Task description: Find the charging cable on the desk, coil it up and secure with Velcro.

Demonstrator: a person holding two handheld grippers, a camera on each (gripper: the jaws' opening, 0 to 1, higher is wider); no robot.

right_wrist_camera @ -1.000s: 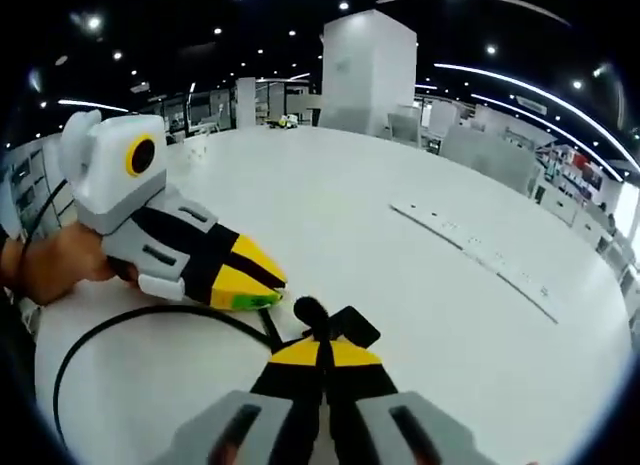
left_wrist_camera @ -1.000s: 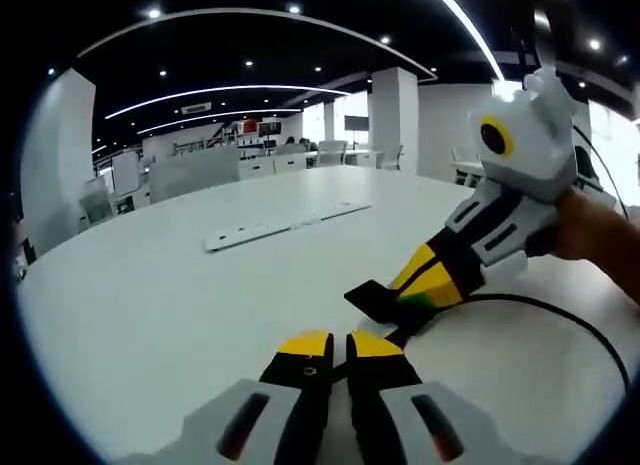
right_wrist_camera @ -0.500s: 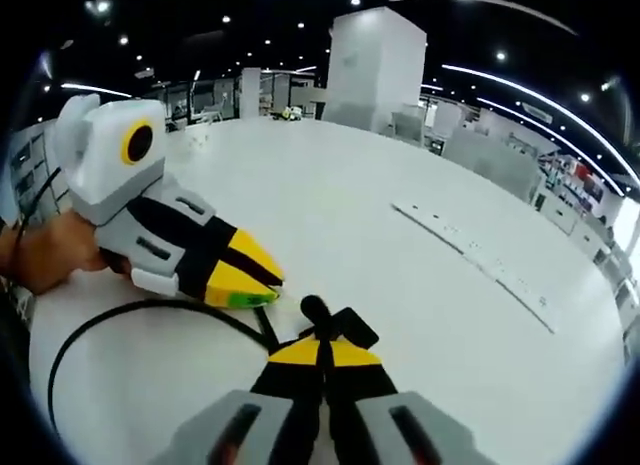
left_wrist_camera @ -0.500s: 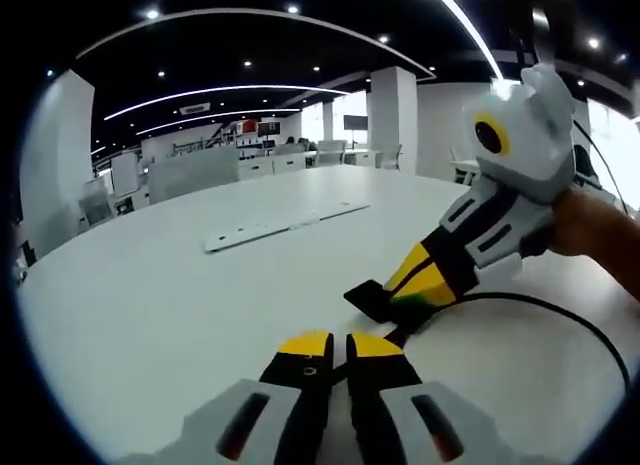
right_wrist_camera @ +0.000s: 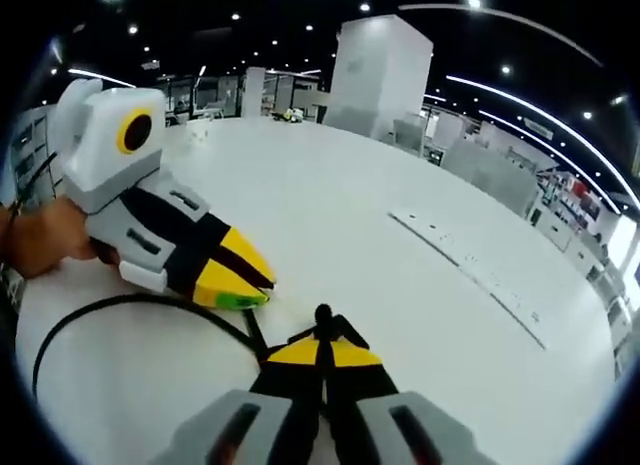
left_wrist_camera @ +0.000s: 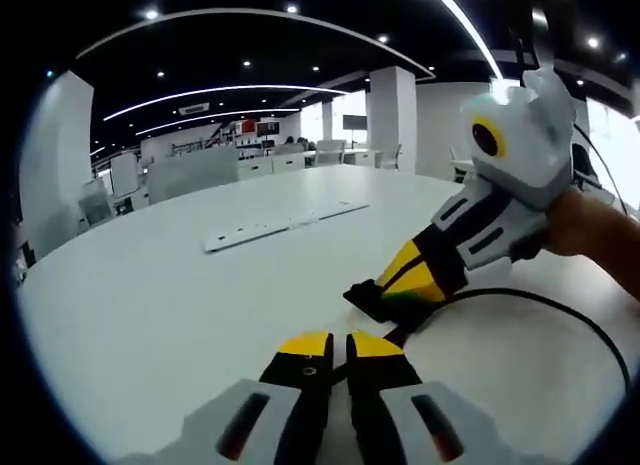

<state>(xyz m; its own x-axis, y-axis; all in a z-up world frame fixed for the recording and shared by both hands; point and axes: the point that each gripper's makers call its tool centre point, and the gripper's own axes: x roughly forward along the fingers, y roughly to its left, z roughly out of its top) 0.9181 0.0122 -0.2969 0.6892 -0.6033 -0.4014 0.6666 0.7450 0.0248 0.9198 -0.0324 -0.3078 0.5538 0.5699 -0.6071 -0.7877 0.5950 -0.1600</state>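
Now | right tool (right_wrist_camera: 322, 347) clenched on black cable (right_wrist_camera: 110, 307) | left tool (left_wrist_camera: 338, 342) clenched, contents unclear

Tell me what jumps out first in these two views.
The two yellow-tipped grippers meet nose to nose low on the white table: the right gripper is shut on the black Velcro strap, and the left gripper angles in beside it. From there the black charging cable sweeps out in one big loop across the tabletop. Farther off lies a long white flat strip.
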